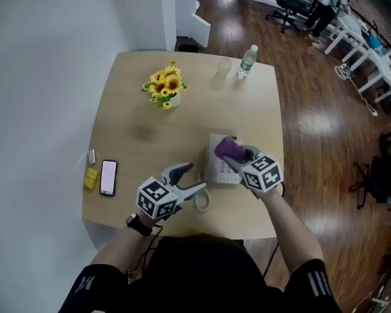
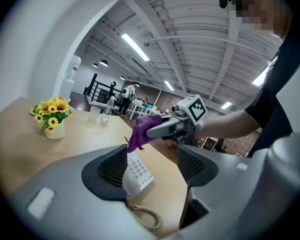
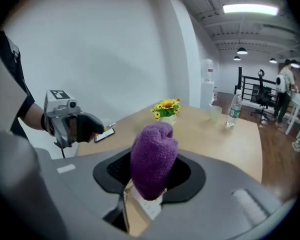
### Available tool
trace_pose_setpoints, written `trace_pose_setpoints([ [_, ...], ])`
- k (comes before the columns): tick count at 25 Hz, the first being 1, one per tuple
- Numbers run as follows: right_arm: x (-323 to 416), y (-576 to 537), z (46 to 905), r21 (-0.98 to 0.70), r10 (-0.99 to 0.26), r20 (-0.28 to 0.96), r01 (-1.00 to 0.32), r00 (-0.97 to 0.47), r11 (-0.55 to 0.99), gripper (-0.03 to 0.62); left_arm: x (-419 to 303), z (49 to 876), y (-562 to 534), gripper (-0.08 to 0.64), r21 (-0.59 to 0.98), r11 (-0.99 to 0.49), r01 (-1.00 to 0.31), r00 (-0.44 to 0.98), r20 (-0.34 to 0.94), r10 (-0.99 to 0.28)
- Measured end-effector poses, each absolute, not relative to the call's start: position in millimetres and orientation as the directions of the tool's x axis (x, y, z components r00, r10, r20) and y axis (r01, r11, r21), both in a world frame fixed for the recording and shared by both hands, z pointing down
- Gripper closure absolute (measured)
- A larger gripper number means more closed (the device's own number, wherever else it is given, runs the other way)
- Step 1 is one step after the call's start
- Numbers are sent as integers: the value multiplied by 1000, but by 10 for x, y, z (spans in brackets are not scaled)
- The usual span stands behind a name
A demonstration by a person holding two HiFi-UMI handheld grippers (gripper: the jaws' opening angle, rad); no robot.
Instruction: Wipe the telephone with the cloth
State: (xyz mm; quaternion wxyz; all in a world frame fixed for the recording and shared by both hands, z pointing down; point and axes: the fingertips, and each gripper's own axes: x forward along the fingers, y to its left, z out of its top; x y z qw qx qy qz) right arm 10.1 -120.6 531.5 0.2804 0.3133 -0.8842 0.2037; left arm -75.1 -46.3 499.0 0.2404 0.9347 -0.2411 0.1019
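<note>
The right gripper (image 1: 229, 156) is clamped on a bunched purple cloth (image 3: 152, 159) – the wad fills the gap between its jaws and bulges above them. It holds the cloth over the upper part of the white telephone (image 1: 216, 173), which lies flat on the light wooden table (image 1: 150, 135), near the edge closest to the person and toward the right side. In the right gripper view a bit of the keypad shows just under the cloth; whether cloth and telephone touch cannot be told.

The left gripper (image 1: 194, 177) sits just beside the telephone's left edge with its jaws spread wide and nothing gripped – its own view looks past them onto the keypad and the coiled cord (image 2: 149, 219), which curls on the table by the telephone's near corner.

Further left, near the table edge, a smartphone (image 1: 108, 177) lies face up with a small yellow object (image 1: 90, 178) next to it. Toward the far side stands a pot of sunflowers (image 1: 164, 87), and at the far edge a clear cup (image 1: 223, 67) beside a water bottle (image 1: 247, 62).
</note>
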Motion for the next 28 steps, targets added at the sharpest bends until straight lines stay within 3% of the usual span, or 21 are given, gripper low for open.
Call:
trace_pose_setpoints([
  [4, -29, -1630, 5657, -97, -373, 734, -631, -568, 769, 440, -705, 5096, -542, 252, 380, -774, -506, 856, 333, -396],
  [11, -206, -2161, 6125, 184, -341, 867, -403, -364, 897, 440, -752, 5229, -567, 252, 395, -759, -517, 848, 359, -390],
  [17, -321, -1921, 6533, 181, -243, 928, -228, -283, 957, 442, -813, 5333, -574, 252, 397, -746, -534, 836, 377, -398],
  [22, -268, -1694, 6593, 197, -231, 938, -154, -257, 968, 445, -794, 5392, -576, 252, 406, -741, -535, 837, 377, -398],
  [28, -274, -1387, 6770, 362, -334, 920, 117, -204, 925, 448, -750, 5393, -607, 252, 411, -740, -533, 839, 365, -403],
])
